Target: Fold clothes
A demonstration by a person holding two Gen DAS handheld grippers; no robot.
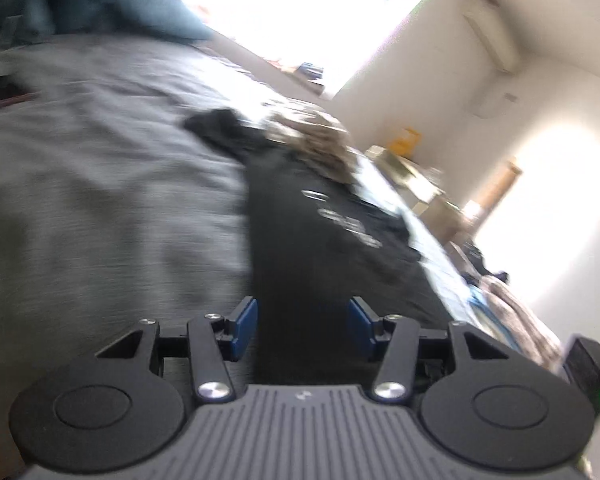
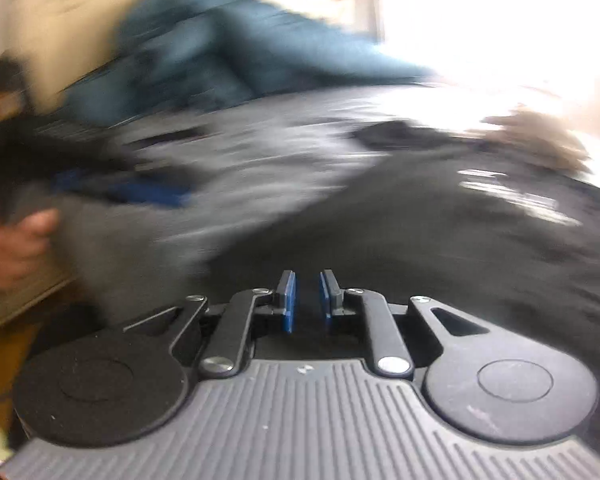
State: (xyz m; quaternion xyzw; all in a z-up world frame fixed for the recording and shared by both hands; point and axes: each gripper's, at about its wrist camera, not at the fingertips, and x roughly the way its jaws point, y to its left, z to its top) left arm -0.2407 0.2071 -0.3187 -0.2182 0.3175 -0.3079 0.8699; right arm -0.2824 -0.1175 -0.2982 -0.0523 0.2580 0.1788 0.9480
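Two grippers over grey bedspread (image 1: 100, 200). Left gripper (image 1: 303, 330): jaws well apart, blue pads clear of cloth, nothing held, black T-shirt (image 1: 320, 232) spread just ahead beneath. Right gripper (image 2: 307, 300): jaws narrow, small gap, nothing visible between, above same shirt (image 2: 420, 240). Blue garment (image 2: 220, 60) heaped beyond.

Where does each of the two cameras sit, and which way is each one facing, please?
Left wrist: sits on the left gripper, looking forward and tilted along the bed over a black shirt toward a window; only its open blue fingers show.
Right wrist: sits on the right gripper, looking across the shirt toward a blue garment; its fingers stand close together, nothing visibly between them, and a hand shows at left.
Shared: bed, shirt, blue garment, tan cloth.
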